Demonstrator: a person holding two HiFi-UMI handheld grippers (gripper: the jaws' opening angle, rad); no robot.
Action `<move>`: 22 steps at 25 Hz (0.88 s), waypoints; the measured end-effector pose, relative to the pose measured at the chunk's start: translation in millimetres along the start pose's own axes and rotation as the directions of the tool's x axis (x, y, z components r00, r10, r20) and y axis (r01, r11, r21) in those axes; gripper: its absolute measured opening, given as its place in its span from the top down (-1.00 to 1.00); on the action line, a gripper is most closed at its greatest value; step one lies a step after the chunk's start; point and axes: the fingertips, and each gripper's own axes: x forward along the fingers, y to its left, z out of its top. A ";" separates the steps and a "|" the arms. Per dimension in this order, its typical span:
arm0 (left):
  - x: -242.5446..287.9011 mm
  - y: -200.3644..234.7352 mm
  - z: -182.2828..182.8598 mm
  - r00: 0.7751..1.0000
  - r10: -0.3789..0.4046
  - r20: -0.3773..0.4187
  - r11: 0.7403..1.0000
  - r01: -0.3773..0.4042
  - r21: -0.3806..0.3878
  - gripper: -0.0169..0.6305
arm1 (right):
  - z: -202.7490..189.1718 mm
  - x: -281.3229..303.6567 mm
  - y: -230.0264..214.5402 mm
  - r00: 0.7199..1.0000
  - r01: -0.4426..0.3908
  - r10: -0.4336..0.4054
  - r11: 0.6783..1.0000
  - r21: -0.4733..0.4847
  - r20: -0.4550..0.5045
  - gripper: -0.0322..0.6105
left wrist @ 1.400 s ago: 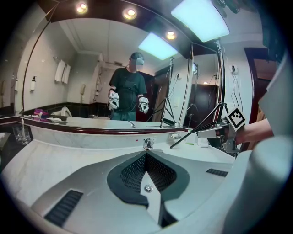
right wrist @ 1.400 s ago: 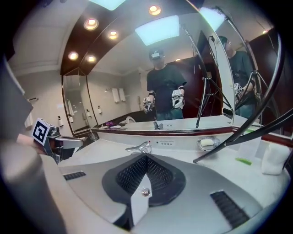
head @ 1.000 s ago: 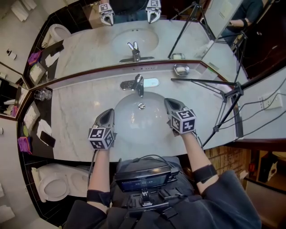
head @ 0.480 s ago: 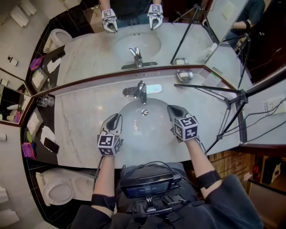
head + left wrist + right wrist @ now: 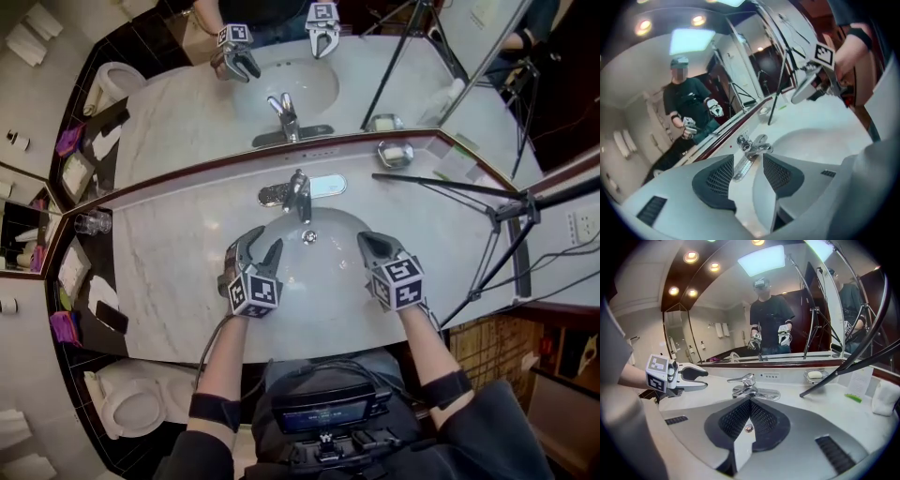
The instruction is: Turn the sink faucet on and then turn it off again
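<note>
The chrome faucet (image 5: 298, 192) stands at the back of the white sink basin (image 5: 323, 300), its lever lying level; no water shows. My left gripper (image 5: 261, 246) hovers over the basin's left side, rolled over, its jaws opening wide with nothing between them. In the left gripper view the faucet (image 5: 751, 149) sits beyond the gap of the left gripper (image 5: 747, 161), apart from it. My right gripper (image 5: 366, 241) is over the basin's right side, shut and empty. In the right gripper view the right gripper (image 5: 750, 402) points at the faucet (image 5: 745, 384), with the drain (image 5: 748, 428) below.
A soap dish (image 5: 395, 152) sits on the marble counter (image 5: 169, 253) right of the faucet. A black tripod (image 5: 487, 202) reaches over the counter's right end. A glass (image 5: 91, 223) and a phone (image 5: 111, 317) lie at the left. The mirror (image 5: 187, 94) runs behind.
My left gripper has moved right toward the basin's middle, rolled over and opened its jaws. The right gripper stays shut and has hardly moved.
</note>
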 end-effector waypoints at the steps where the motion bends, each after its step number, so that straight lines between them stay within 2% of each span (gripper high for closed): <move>1: 6.2 1.6 1.6 1.000 0.018 -0.016 0.995 -0.017 0.094 0.36 | -2.8 -0.3 -0.4 1.000 0.003 -0.003 1.000 0.000 -0.003 0.84; 4: 27.7 2.8 1.9 0.998 0.047 -0.036 0.949 -0.033 0.314 0.36 | -11.3 -1.1 -3.1 1.000 0.013 -0.013 1.000 -0.001 -0.011 0.84; 7: 48.9 0.7 3.4 0.998 0.044 -0.040 0.907 -0.024 0.419 0.36 | -21.8 -1.6 -7.7 1.000 0.023 -0.023 1.000 0.012 -0.021 0.84; 16: 94.8 -2.3 3.7 0.997 0.008 -0.071 0.858 0.030 0.512 0.29 | -43.1 -3.3 -16.4 0.999 0.041 -0.040 0.998 0.047 -0.036 0.84; 22: 111.8 2.5 8.3 0.997 0.023 -0.068 0.846 0.017 0.533 0.30 | -54.1 -7.4 -21.9 0.998 0.058 -0.056 0.996 0.069 -0.042 0.84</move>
